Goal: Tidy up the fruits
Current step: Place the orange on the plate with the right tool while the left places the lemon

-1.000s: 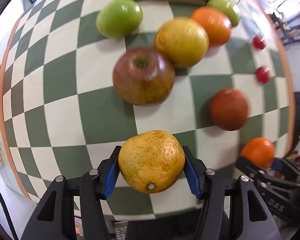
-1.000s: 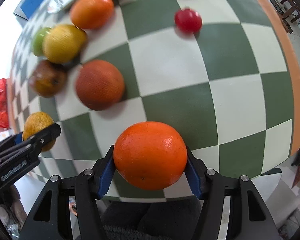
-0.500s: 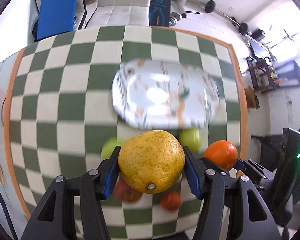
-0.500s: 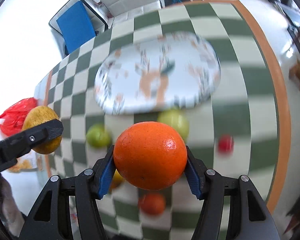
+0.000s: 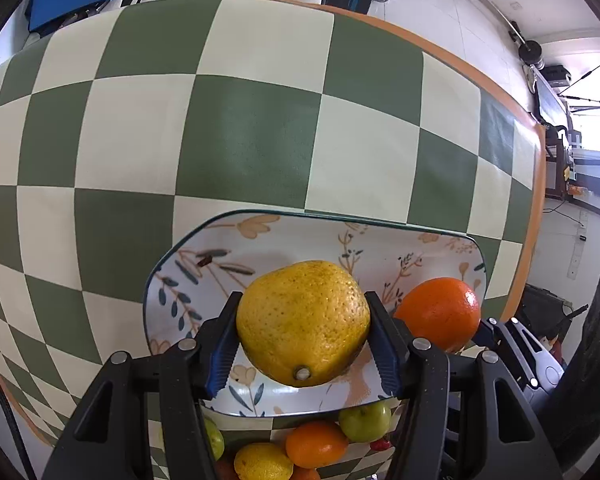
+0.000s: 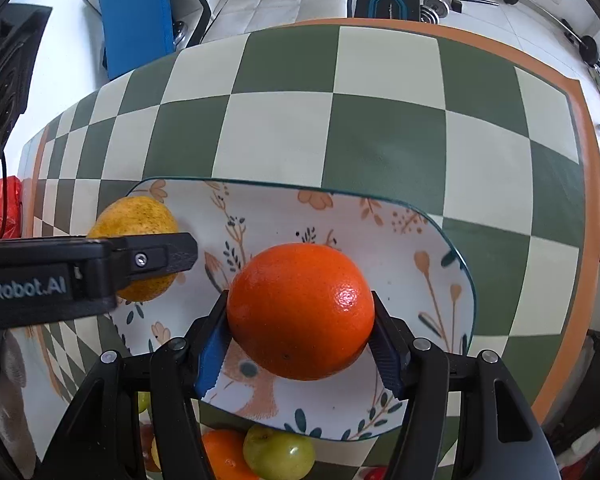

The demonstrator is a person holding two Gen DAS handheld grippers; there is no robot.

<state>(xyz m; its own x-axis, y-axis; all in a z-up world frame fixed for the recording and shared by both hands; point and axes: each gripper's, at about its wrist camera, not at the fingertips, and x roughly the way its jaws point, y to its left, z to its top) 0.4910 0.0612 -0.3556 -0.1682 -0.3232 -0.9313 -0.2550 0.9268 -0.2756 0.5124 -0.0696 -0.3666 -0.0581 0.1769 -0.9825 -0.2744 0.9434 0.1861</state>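
Fruits clamped over plate: left jaws grip yellow orange, right jaws grip orange; far tabletop bare.

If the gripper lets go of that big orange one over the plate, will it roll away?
It might roll a little. The orange looks round and smooth, so it probably won't sit still straight away. The flowery plate looks shallow with a low raised rim, which may stop it. The right hand-held gripper holds it firmly by its sides, so it seems fairly stiff, not squashy.
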